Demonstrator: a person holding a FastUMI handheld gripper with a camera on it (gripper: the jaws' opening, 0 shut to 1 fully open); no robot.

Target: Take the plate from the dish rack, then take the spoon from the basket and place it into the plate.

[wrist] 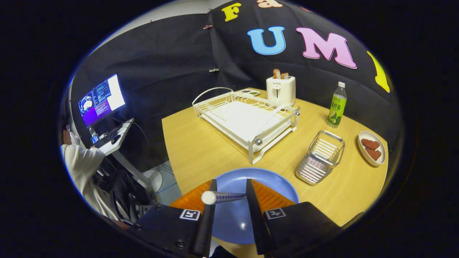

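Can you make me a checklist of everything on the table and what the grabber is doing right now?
Surface: wooden table, bare near the front corner.
Job's things: blue plate on the table under the fingers; spoon held crosswise above it; dish rack and wire basket both empty.
Clutter: toaster with bread, green bottle, small dish of food.
Grippers: hand-held gripper shut on the spoon's handle.
Cables: thin wires near the desk.
Surroundings: monitor, seated person, black cloth wall.
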